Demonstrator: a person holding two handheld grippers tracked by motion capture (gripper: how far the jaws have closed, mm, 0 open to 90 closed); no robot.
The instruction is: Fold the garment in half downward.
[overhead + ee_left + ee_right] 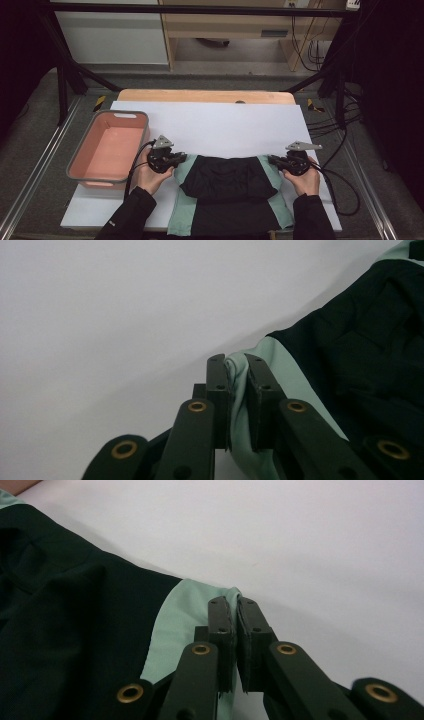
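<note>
A black garment with pale green side panels is spread on the near part of the white sheet that covers the table, between the two hands. Its far edge has been folded back toward the near side, so that a doubled black layer lies across the middle. The near end of the garment reaches the near edge of the sheet.

The left gripper is held at the far left corner of the fold. In the left gripper view its jaws are seen clamped on a bunched piece of the pale green cloth, which is pinched between the two pads. The right gripper is held at the far right corner of the fold. In the right gripper view its jaws are pressed together on a thin edge of the green panel, with almost no gap left between the pads.

A pink tub with a grey rim is set on the left side of the sheet, just beside the left hand. The right hand is seen near the right edge of the sheet, with black cables trailing off to the right.
</note>
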